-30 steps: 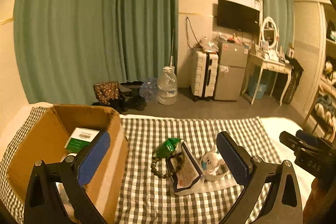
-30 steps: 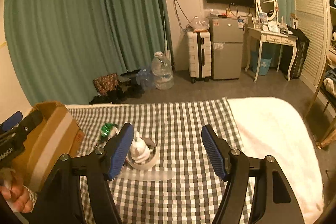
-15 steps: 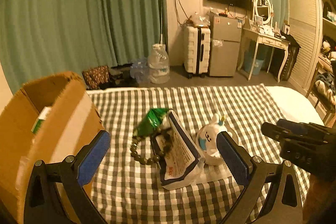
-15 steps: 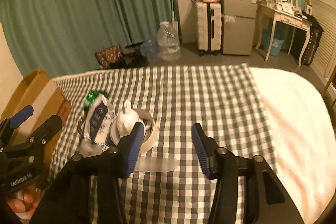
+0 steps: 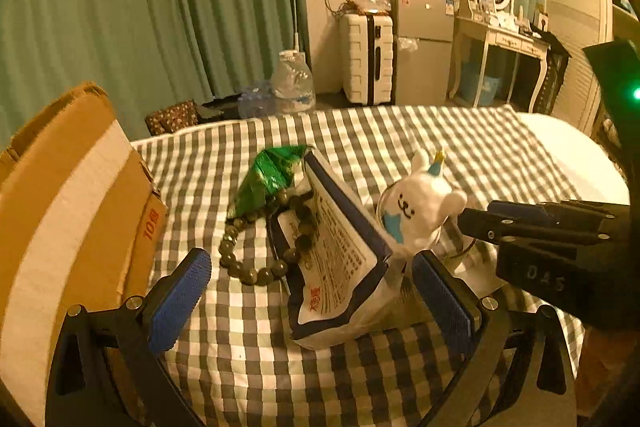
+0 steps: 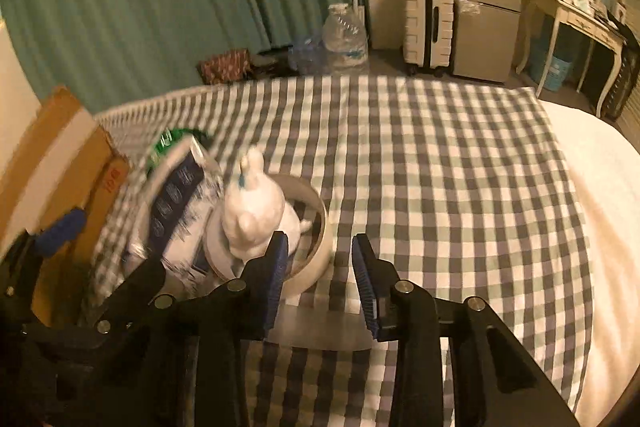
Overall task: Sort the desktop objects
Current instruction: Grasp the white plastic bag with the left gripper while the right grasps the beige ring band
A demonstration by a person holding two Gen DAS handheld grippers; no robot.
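On the checked cloth lie a blue-and-white packet (image 5: 340, 259), a bead bracelet (image 5: 256, 259), a green wrapper (image 5: 268, 175) and a white plush rabbit (image 5: 420, 203) sitting in a tape roll (image 6: 316, 227). My left gripper (image 5: 312, 303) is open, low over the cloth, its jaws either side of the packet. My right gripper (image 6: 320, 279) is partly open and empty, its left pad against the near rim of the tape roll. The right gripper also shows in the left wrist view (image 5: 520, 223), beside the rabbit.
A cardboard box (image 5: 68, 211) stands at the left edge of the cloth, also in the right wrist view (image 6: 52, 163). A clear flat strip (image 6: 320, 331) lies under my right gripper. White bedding (image 6: 600, 187) lies to the right. Floor clutter lies beyond the far edge.
My left gripper has come away from the box, down and toward the packet. My right gripper has moved down and left to the tape roll, and its jaws have narrowed.
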